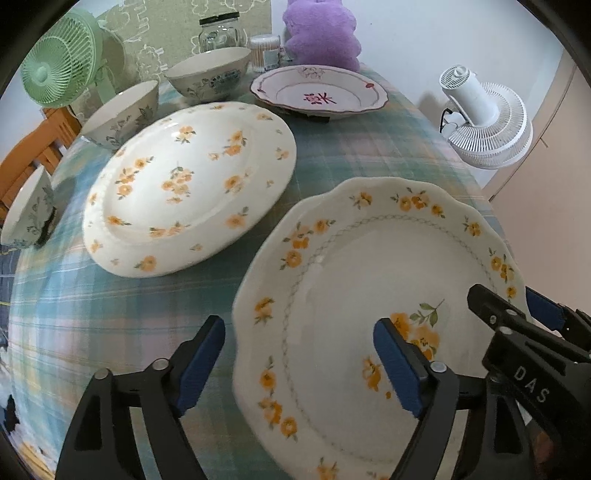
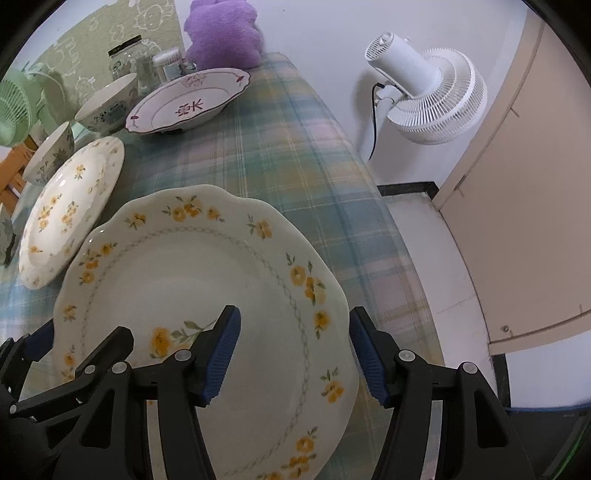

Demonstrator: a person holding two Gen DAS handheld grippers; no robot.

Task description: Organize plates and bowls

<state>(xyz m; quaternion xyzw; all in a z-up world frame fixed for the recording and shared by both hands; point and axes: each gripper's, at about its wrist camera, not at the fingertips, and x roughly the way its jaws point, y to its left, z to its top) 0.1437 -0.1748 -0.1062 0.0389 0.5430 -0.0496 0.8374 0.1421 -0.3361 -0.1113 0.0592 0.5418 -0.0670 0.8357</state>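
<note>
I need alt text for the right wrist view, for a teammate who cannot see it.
The open right gripper straddles the right rim of a scalloped white plate with yellow flowers on a green plaid tablecloth. The left gripper reaches in at the plate's left edge. Beyond lie a round yellow-flowered plate, a red-trimmed dish and patterned bowls.

Scalloped plate (image 1: 351, 295) cut off below; leftmost bowl (image 1: 26, 210) cropped.

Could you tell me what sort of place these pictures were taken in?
Most likely a dining table in a home: a plaid tablecloth set with flowered plates and bowls, a purple plush toy and a glass jar behind, a white fan beside it.
</note>
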